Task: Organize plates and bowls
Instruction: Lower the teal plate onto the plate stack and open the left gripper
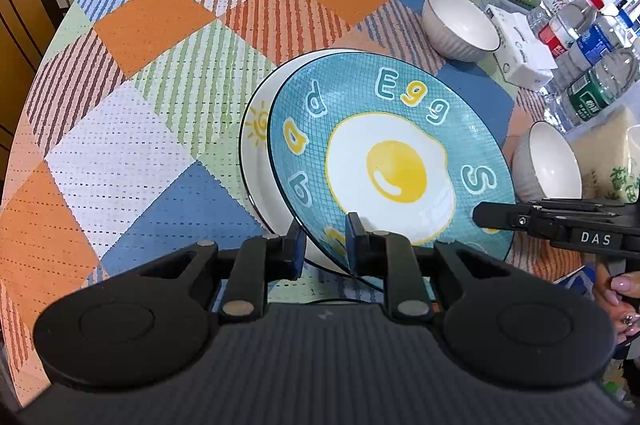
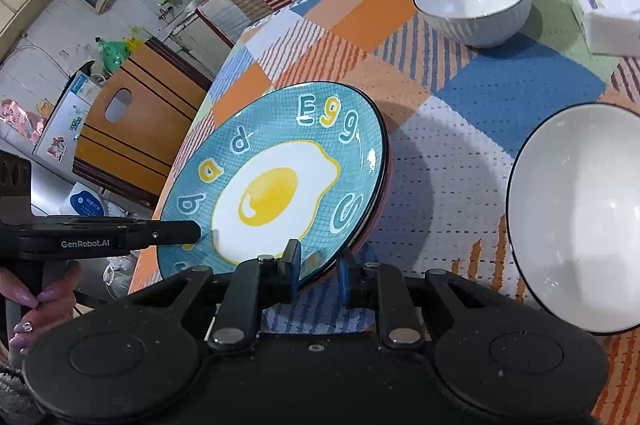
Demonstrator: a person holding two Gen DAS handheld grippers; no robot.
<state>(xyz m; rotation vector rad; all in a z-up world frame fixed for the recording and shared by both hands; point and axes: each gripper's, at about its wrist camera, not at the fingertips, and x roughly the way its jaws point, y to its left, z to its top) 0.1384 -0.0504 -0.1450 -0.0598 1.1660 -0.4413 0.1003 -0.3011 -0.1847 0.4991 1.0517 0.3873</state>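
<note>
both the left gripper (image 1: 322, 241) and right gripper (image 2: 318, 265) pinch the near rim of the stiff, slick, breakable egg plate (image 1: 390, 161).

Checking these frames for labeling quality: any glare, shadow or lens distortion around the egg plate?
Left wrist view: fisheye bends the tablecloth edges; faint glare on the egg plate by the yolk. Right wrist view: the plate casts a soft shadow rightward on the cloth; near bowl stretched at the frame edge.
</note>
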